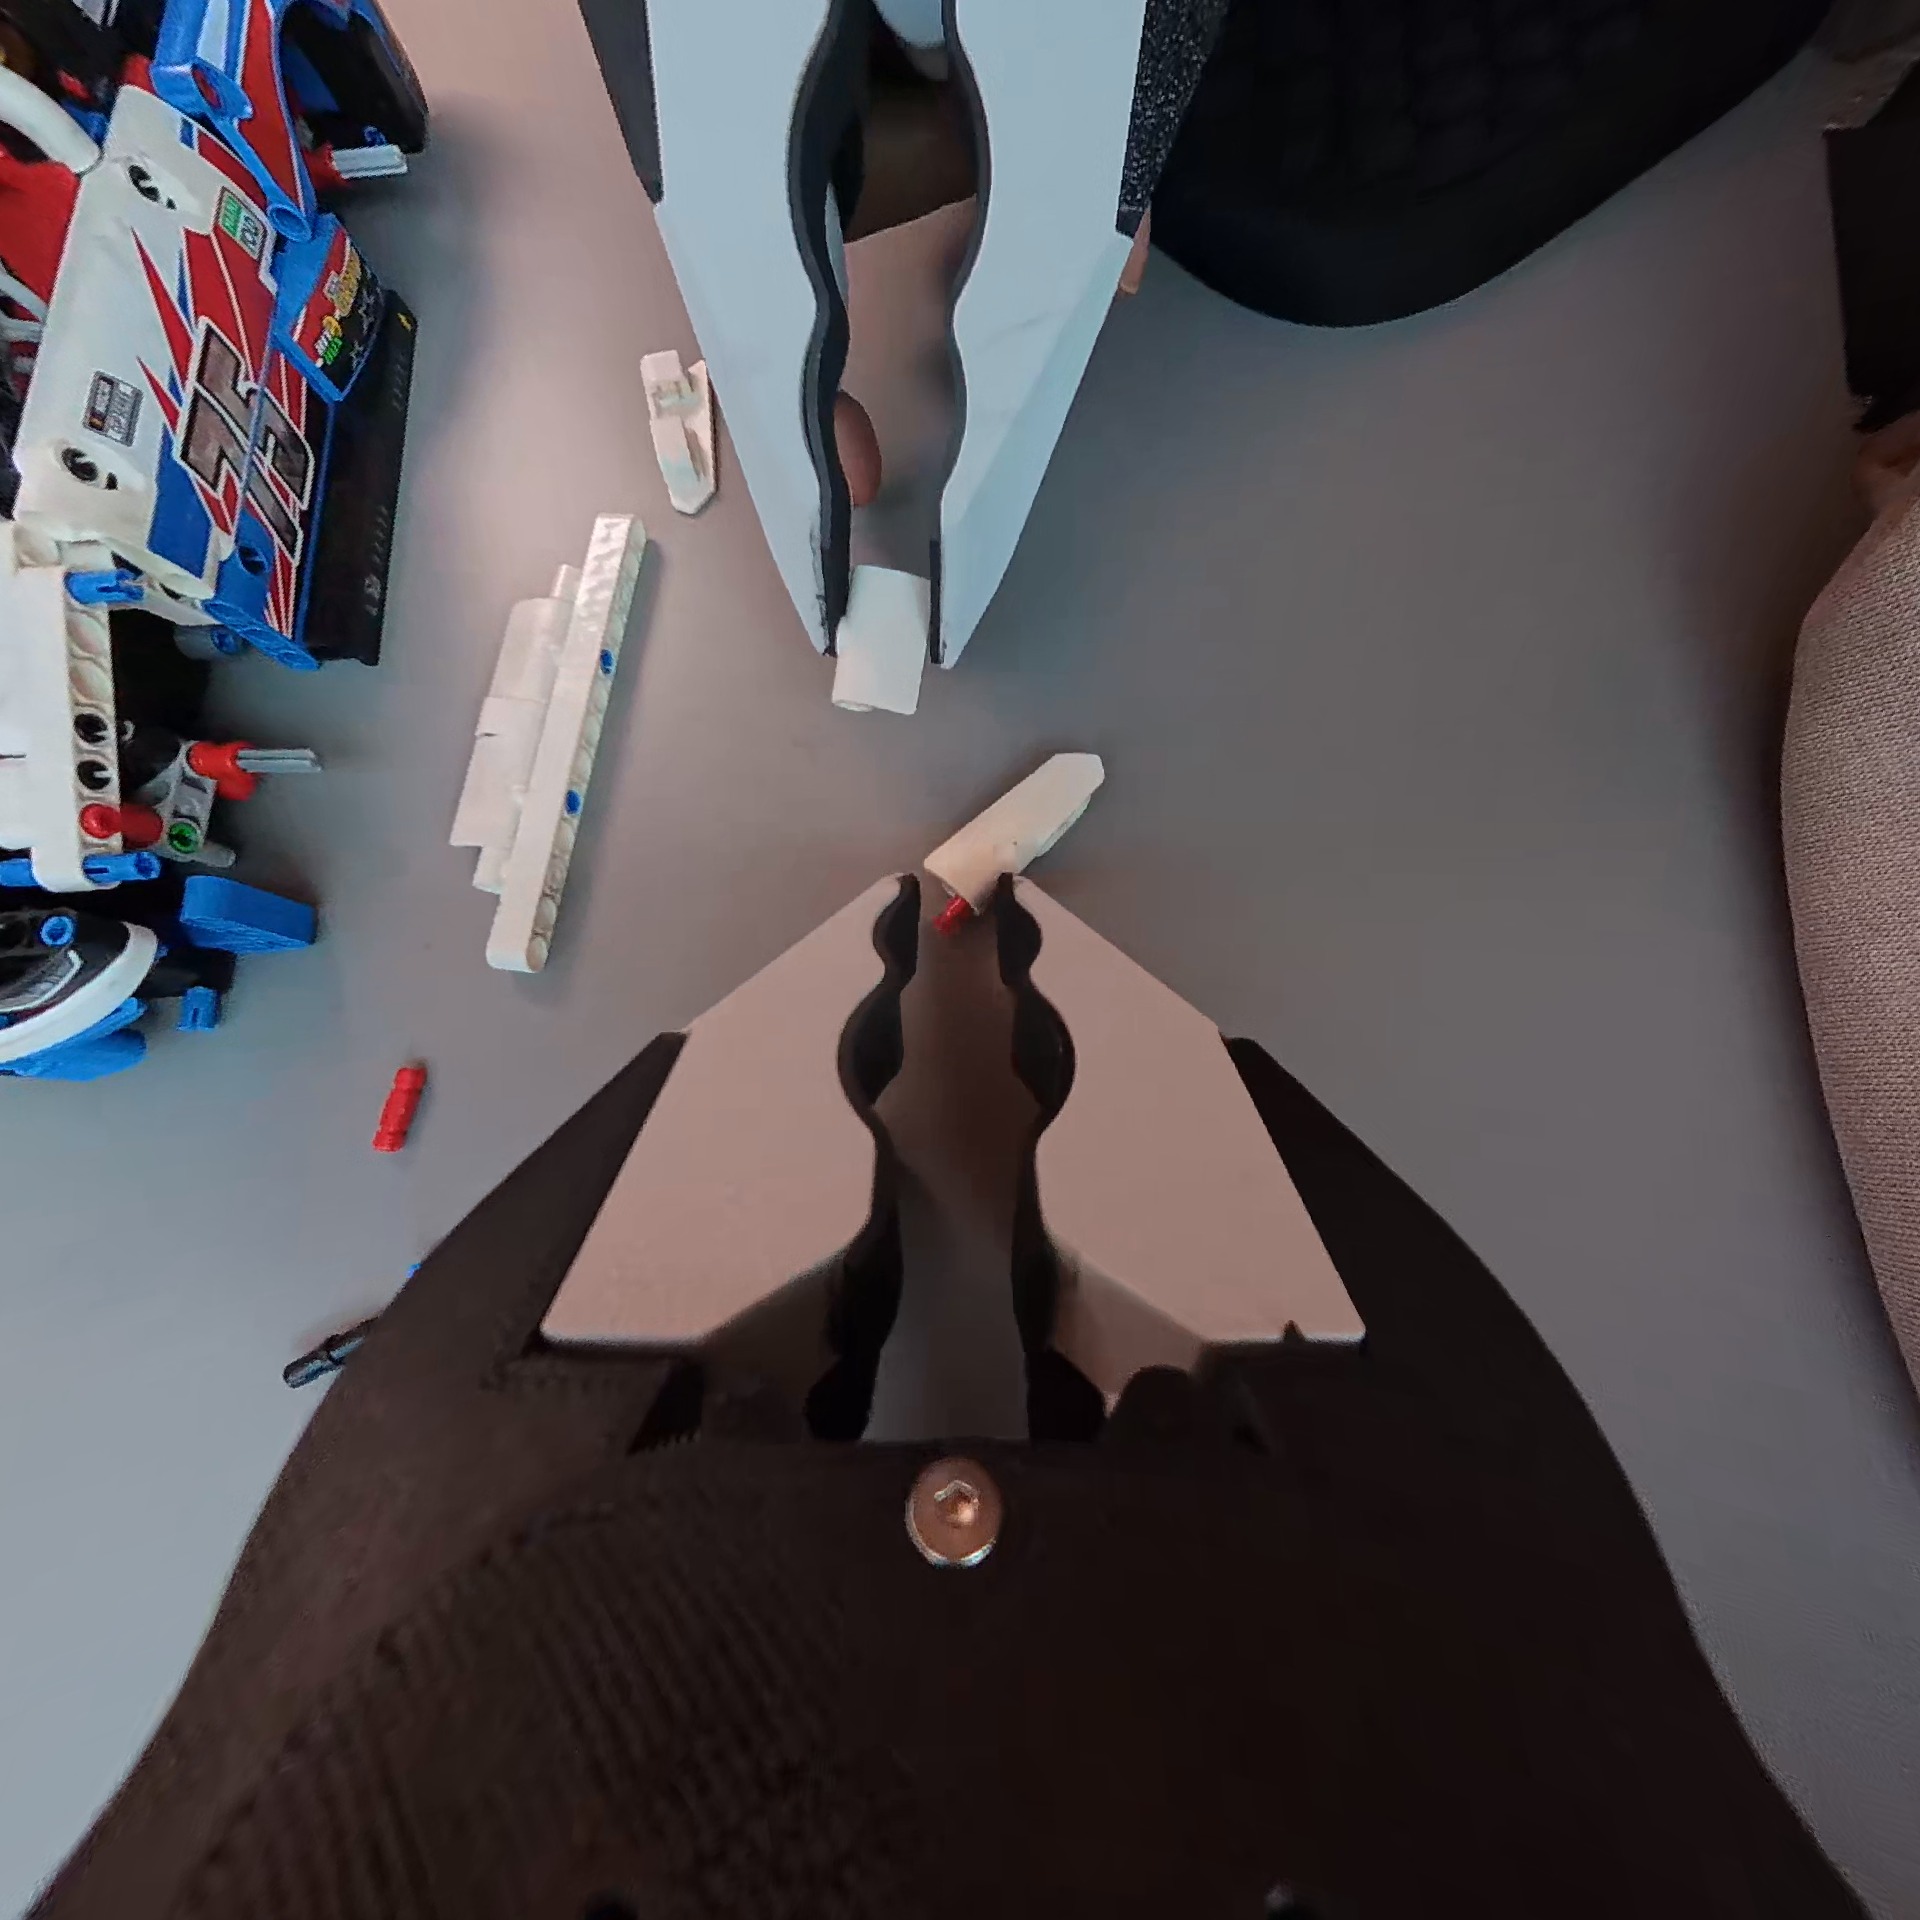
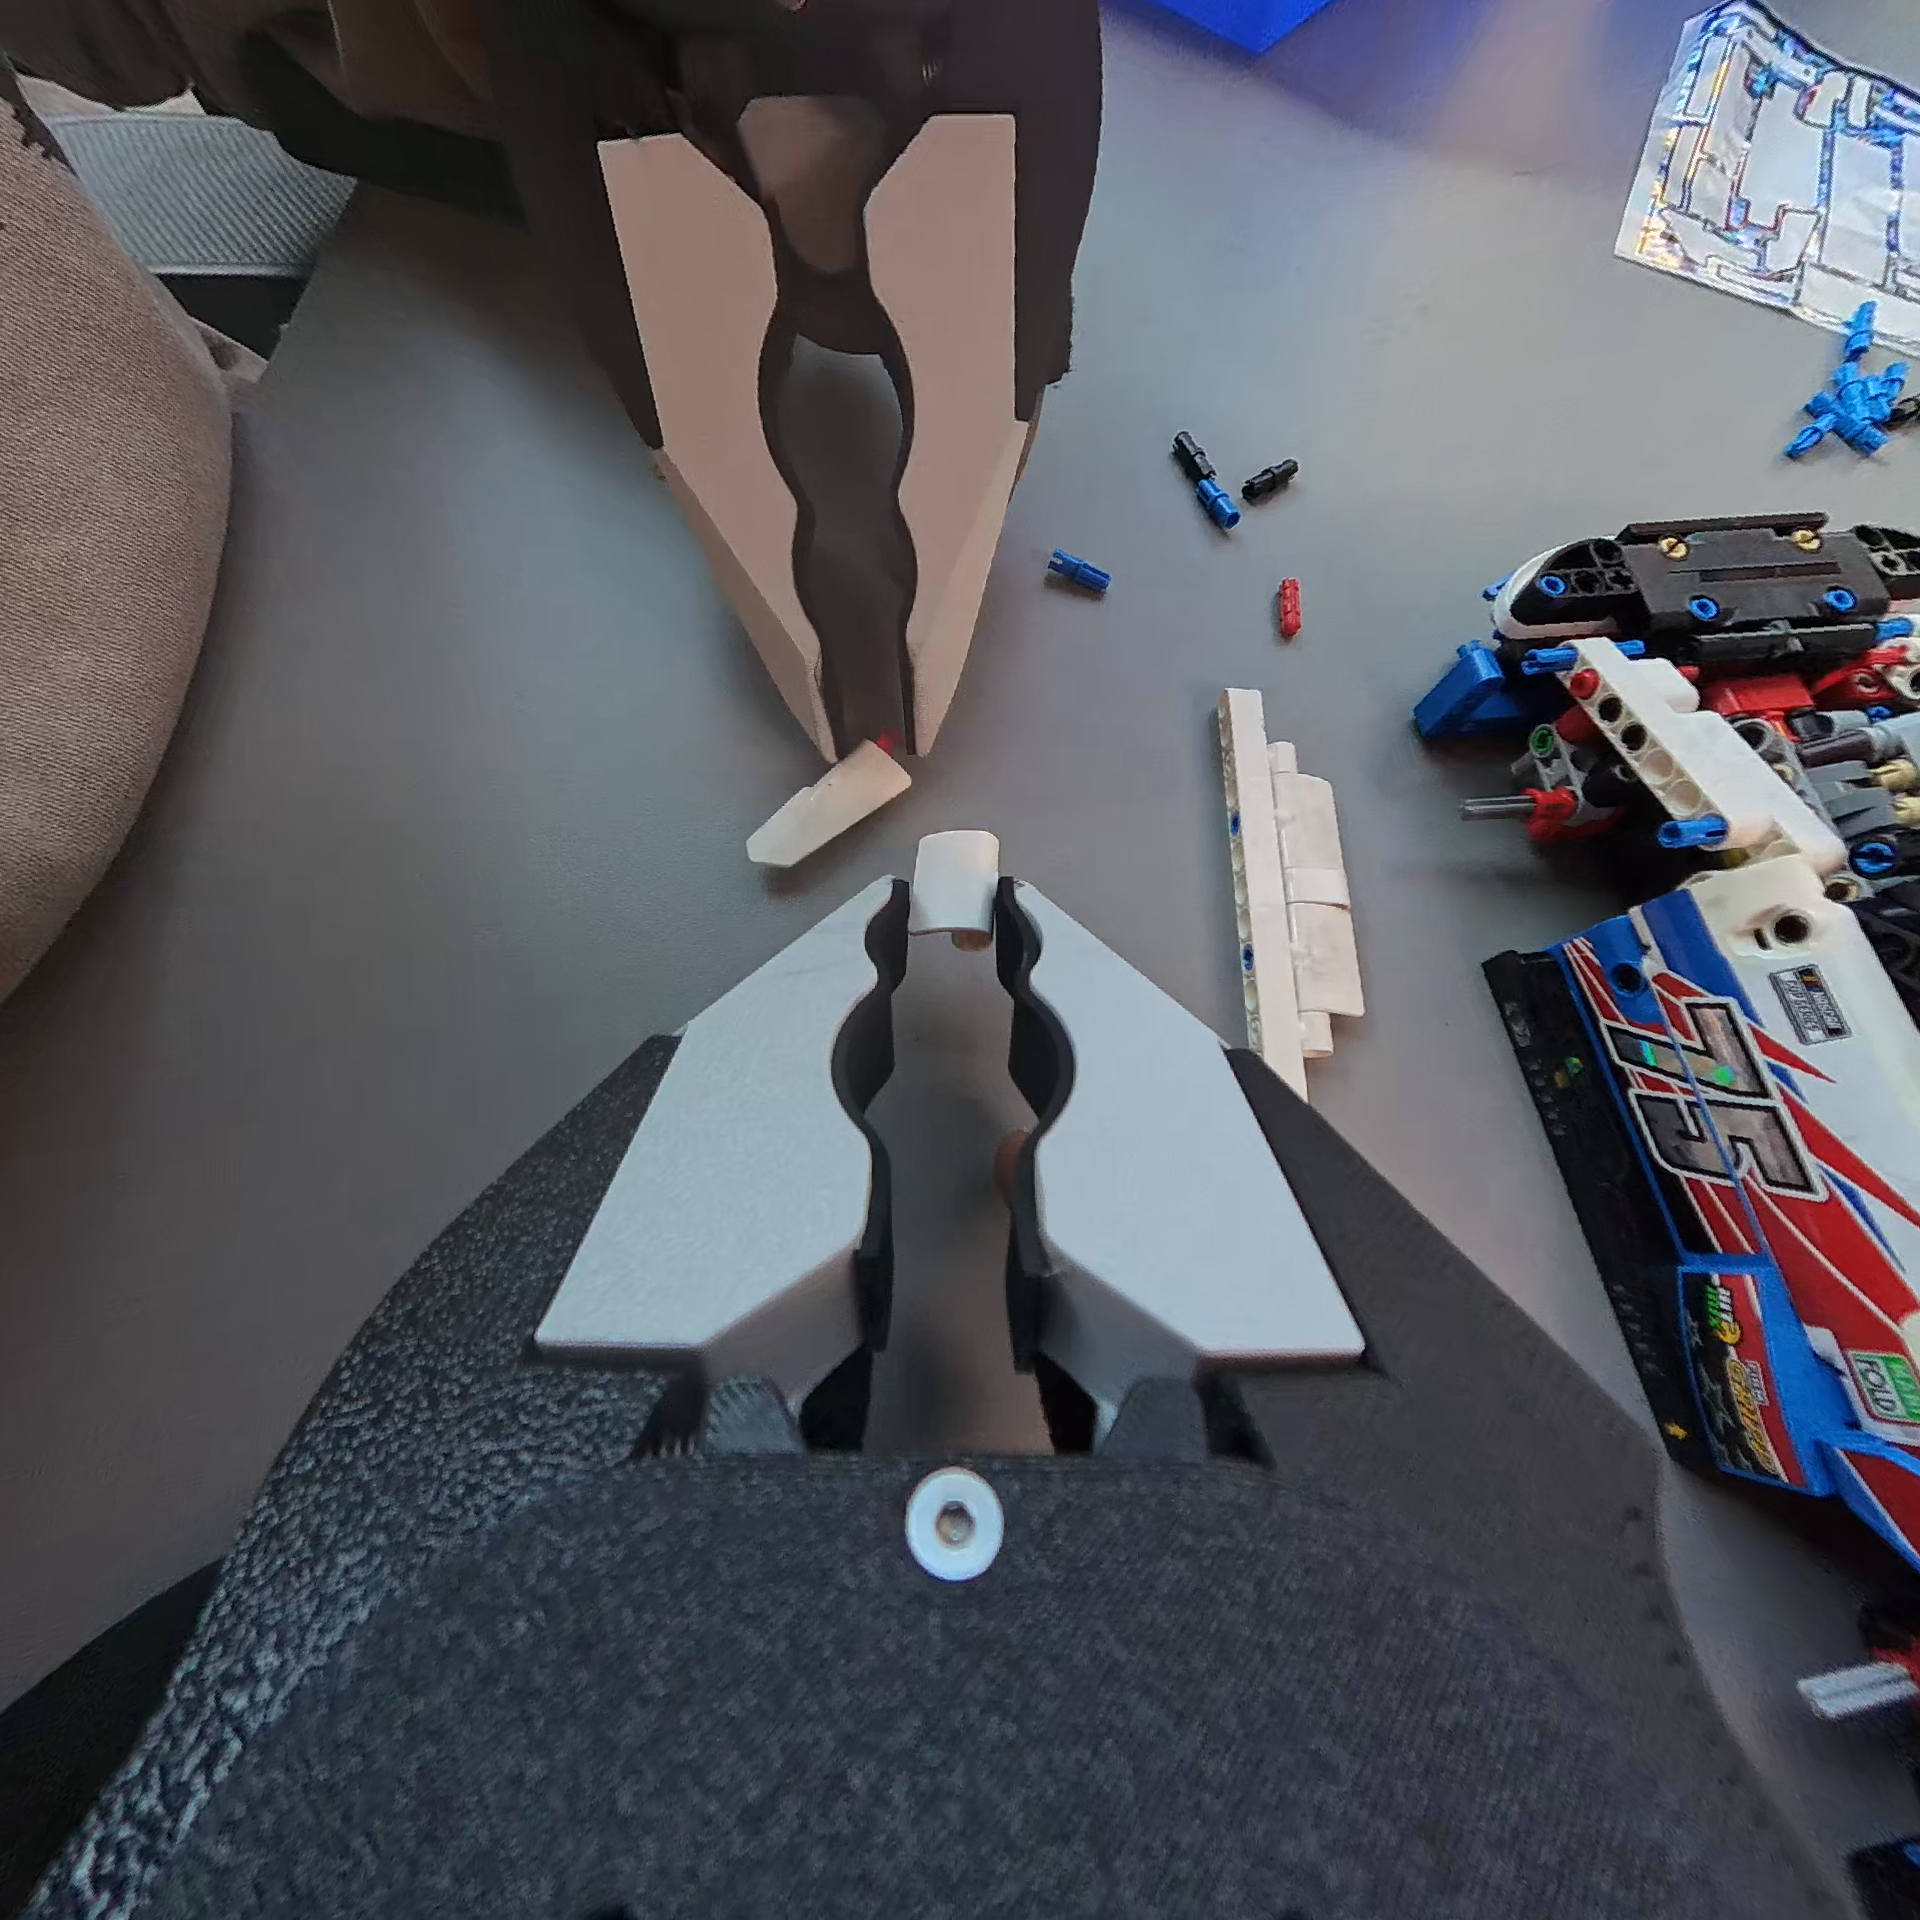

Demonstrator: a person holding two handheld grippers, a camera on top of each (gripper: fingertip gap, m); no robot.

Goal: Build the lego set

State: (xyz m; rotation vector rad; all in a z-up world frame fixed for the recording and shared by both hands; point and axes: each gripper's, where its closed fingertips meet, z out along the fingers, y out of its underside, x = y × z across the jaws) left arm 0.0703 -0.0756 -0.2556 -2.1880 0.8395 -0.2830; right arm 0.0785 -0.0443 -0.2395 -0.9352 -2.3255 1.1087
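My left gripper (image 1: 958, 883) is closed on the near end of a white angled piece (image 1: 1023, 816), whose red pin (image 1: 951, 914) sits between the fingertips. The piece rests on the grey table (image 1: 1351, 675). In the right wrist view the left gripper (image 2: 876, 750) shows at the top, with the same piece (image 2: 826, 808) below it. My right gripper (image 2: 954, 883) is shut on a small white curved piece (image 2: 954, 878), a short way from the angled piece. The right gripper also shows in the left wrist view (image 1: 883, 655), holding its piece (image 1: 878, 649).
A partly built red, white and blue race car (image 2: 1714, 1091) lies at the side, as does a long white beam assembly (image 2: 1288, 883). Loose parts lie about: a red pin (image 2: 1289, 606), blue and black pins (image 2: 1205, 483), a sticker sheet (image 2: 1766, 166). A beige cushion (image 2: 94, 623) borders the table. About 4 cm separates my left fingertips from my right.
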